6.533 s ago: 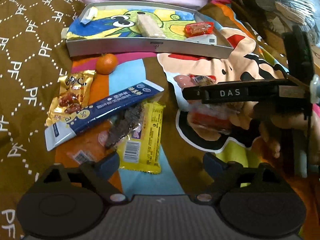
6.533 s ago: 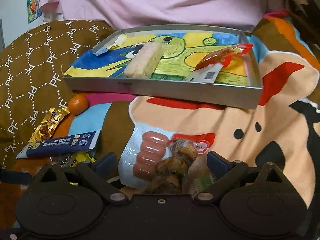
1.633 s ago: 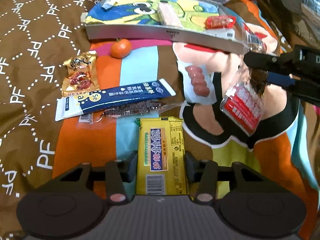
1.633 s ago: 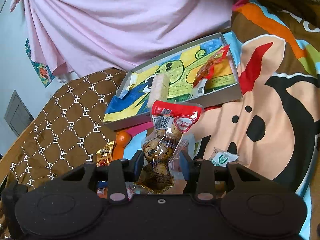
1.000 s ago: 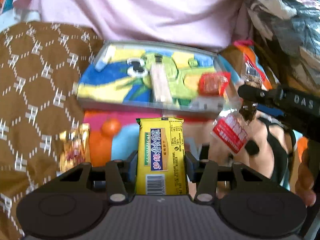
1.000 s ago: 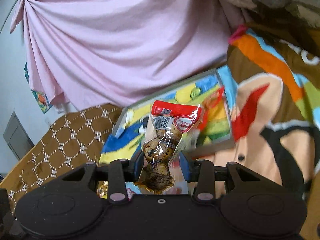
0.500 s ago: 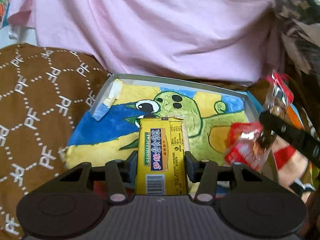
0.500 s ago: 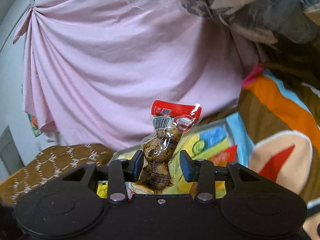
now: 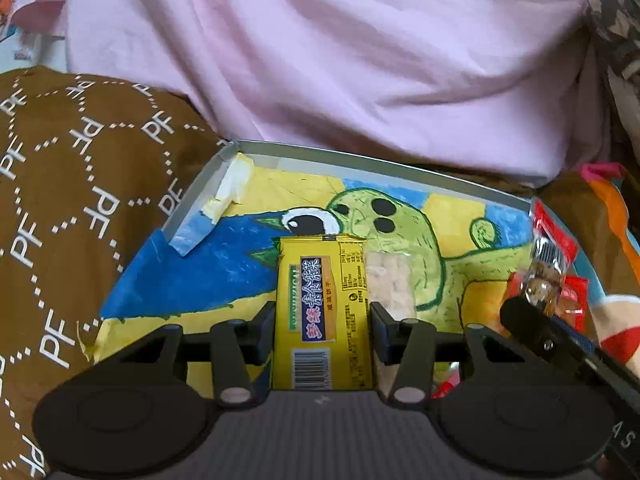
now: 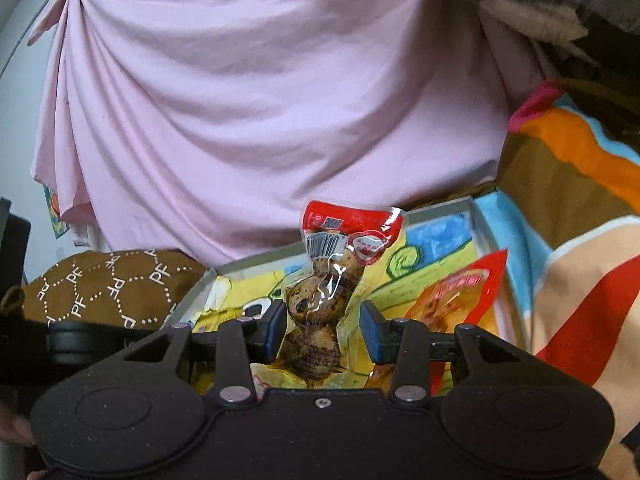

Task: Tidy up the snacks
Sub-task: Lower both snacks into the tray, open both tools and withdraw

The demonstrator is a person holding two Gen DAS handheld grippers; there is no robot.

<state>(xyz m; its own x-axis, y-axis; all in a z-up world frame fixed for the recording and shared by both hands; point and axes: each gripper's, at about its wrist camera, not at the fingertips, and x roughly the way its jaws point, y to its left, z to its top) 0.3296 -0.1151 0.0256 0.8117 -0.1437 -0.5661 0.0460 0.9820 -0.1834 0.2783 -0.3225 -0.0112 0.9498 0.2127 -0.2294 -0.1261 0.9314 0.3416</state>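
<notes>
My left gripper is shut on a yellow biscuit packet and holds it over the grey tray with a green cartoon lining. My right gripper holds a clear pack of speckled eggs with a red top over the tray's right part; its jaws look slightly wider than the pack. That egg pack also shows at the right of the left wrist view. In the tray lie a pale wafer bar and a red-orange snack pouch.
A pink cloth hangs behind the tray. A brown patterned cushion lies to the left. A colourful cartoon blanket lies to the right.
Both grippers have lifted their snacks off the blanket and moved forward over the tray. The right gripper's jaws have parted a little around the egg pack.
</notes>
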